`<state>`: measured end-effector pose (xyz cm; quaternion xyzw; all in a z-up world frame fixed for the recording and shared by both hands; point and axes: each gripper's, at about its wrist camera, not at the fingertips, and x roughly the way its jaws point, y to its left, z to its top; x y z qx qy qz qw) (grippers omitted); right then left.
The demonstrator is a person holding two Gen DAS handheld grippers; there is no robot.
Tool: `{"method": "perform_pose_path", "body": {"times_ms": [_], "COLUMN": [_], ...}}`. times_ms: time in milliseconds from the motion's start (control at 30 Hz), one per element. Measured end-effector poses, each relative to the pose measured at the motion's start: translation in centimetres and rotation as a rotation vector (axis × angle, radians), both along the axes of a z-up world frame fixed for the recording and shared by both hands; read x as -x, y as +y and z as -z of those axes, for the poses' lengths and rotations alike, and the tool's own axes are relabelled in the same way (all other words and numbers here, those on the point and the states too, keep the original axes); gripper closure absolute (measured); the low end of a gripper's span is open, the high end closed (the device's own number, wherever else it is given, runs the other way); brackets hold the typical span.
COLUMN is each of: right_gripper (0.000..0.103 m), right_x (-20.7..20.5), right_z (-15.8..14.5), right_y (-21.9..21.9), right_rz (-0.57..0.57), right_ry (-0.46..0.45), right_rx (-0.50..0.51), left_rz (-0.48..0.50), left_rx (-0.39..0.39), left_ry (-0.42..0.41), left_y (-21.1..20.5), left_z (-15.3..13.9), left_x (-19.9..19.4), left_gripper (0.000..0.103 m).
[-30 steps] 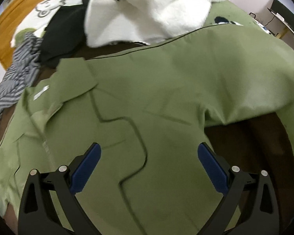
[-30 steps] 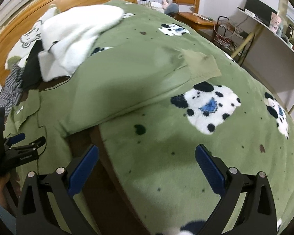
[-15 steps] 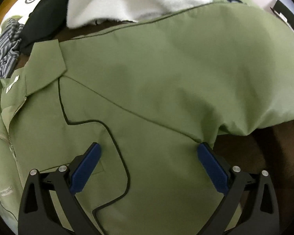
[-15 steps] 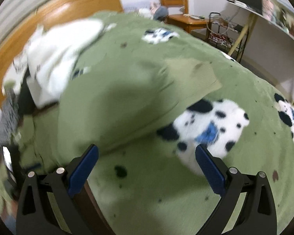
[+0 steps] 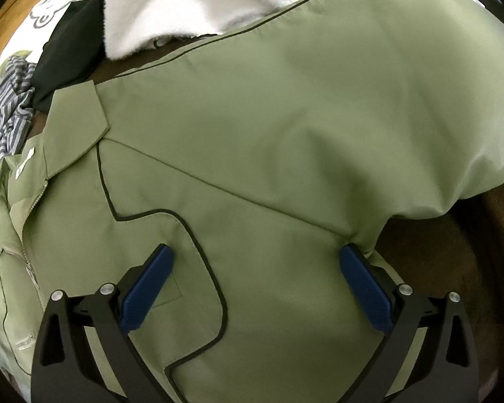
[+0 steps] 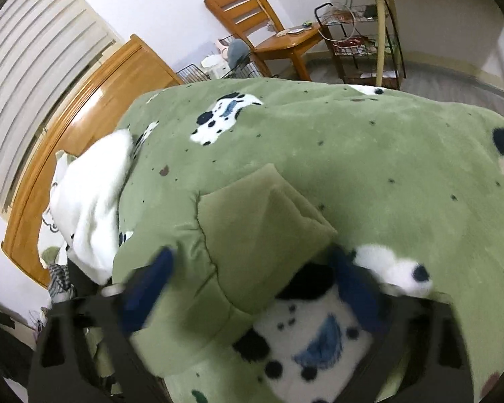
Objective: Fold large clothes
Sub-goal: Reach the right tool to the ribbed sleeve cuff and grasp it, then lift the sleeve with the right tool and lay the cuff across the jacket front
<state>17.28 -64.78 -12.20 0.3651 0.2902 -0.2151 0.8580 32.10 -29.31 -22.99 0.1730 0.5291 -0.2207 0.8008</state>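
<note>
An olive green jacket [image 5: 285, 117] with dark piping, a collar [image 5: 74, 131] and a zip lies spread on the bed. My left gripper [image 5: 255, 252] is open and hovers close over its chest, the right fingertip near the armpit seam. In the right wrist view the jacket's sleeve [image 6: 184, 302] stretches across the blanket and ends in a folded cuff [image 6: 262, 215]. My right gripper [image 6: 252, 255], blurred by motion, straddles that sleeve end. Its jaws are closing with the cuff between them, and the pads do not visibly press on the cloth.
A white fluffy garment [image 5: 184, 6], a black one [image 5: 70, 43] and a striped one [image 5: 6, 114] are piled by the wooden headboard [image 6: 94, 100]. The green spotted-animal blanket [image 6: 386, 168] covers the bed. A wooden chair [image 6: 252, 23] and wire rack [image 6: 363, 33] stand beyond it.
The left gripper has sunk closer to the jacket's chest. The right gripper has swung and rolled over to the sleeve cuff, and its jaws have narrowed.
</note>
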Motion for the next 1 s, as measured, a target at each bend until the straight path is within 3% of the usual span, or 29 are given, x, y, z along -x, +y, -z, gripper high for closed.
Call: {"method": "perform_pose_path", "body": {"times_ms": [33, 67, 167, 233, 367, 600, 833, 1000], "right_gripper": [0.052, 0.059, 0.074, 0.078, 0.081, 0.083, 0.085, 0.089], "right_x": [-0.2, -0.6, -1.1, -1.0, -1.3, -2.2, -3.6, -4.3], "right_z": [0.1, 0.2, -0.3, -0.9, -3.1, -10.1, -16.4, -19.6], "right_y": [-0.1, -0.1, 0.4, 1.1, 2.7, 8.3, 18.1, 27.3], "right_rz": [-0.02, -0.027, -0.05, -0.067, -0.097, -0.228, -0.445, -0.614], "right_ry": [-0.015, -0.02, -0.033, -0.037, -0.038, -0.116, -0.195, -0.239], "right_rx": [-0.016, -0.028, -0.009, 0.021, 0.08, 0.198, 0.263, 0.297], "left_rz": [0.0, -0.002, -0.008, -0.011, -0.019, -0.051, -0.127, -0.239], "left_rx": [0.0, 0.002, 0.003, 0.0, -0.015, -0.004, 0.069, 0.085], "left_ry": [-0.002, -0.004, -0.009, -0.011, -0.021, -0.001, -0.099, -0.158], "left_y": [-0.1, -0.1, -0.1, -0.2, -0.5, -0.2, 4.4, 11.6], "left_z": [0.1, 0.1, 0.2, 0.2, 0.0, -1.2, -8.7, -13.0], "left_x": [-0.1, -0.1, -0.2, -0.1, 0.0, -0.4, -0.5, 0.7], "left_gripper": [0.005, 0.005, 0.005, 0.005, 0.005, 0.006, 0.006, 0.006]}}
